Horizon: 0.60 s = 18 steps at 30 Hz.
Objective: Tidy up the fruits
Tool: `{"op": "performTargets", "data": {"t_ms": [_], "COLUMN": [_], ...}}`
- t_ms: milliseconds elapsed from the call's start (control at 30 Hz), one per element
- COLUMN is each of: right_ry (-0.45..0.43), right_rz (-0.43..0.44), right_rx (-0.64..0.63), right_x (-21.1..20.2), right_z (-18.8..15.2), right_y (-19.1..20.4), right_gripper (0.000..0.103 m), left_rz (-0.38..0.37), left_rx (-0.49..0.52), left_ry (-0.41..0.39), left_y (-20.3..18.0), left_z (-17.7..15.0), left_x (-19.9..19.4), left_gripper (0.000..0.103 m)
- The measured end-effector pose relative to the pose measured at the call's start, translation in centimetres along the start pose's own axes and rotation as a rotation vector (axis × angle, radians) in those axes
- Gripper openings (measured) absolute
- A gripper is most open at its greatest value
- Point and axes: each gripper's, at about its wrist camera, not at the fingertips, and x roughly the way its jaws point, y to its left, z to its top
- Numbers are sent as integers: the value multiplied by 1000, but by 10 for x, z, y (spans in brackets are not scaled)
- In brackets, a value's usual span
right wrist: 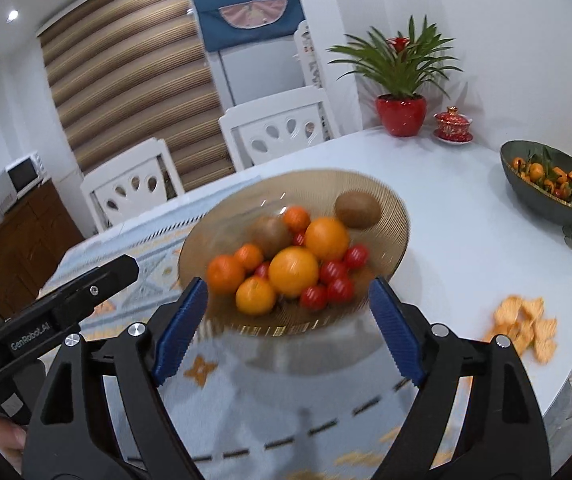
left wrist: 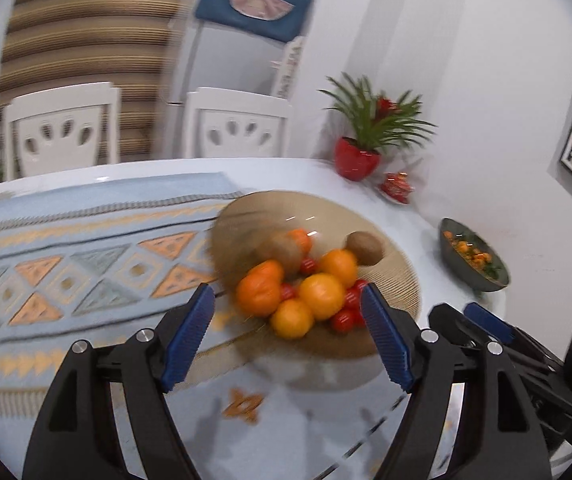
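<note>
Both grippers, L (left wrist: 286, 332) & R (right wrist: 287, 328), fingers spread, empty; oranges (right wrist: 293, 271) firm, grip at widest pt (tomatoes (right wrist: 339, 290) squashable).

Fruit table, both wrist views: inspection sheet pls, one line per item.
Surface: white table, patterned runner on it.
Job's things: glass bowl with oranges, kiwis, cherry tomatoes, mixed.
Clutter: peel pieces; dark bowl of small citrus; red lidded cup; potted plant.
Grippers: left gripper open, empty; right gripper open, empty.
Cables: nothing seen.
Surroundings: white chairs, striped blind, microwave.
</note>
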Motion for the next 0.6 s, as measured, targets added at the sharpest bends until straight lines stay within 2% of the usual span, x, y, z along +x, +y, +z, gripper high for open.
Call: {"op": "performTargets", "data": {"t_ms": [200, 333, 500, 600], "right_ry": [21, 4, 3, 19], "right_rz": [-40, -61, -100, -104], "right_rx": [-35, -74, -108, -93], "right_x": [6, 10, 23, 30], "right_z": [-34, -51, -66, -73], "right_y": [17, 27, 32, 28], "right_gripper": [84, 85, 87, 89], "left_rz": [101, 122, 205, 216], "left_rx": [-8, -12, 44, 44], "left_ry": [27, 32, 35, 55], "left_y": [26, 35, 35, 41], "left_z": [-45, -64, -84, -93], "left_x": [-12, -15, -4, 4], "left_gripper": [74, 74, 74, 74]}}
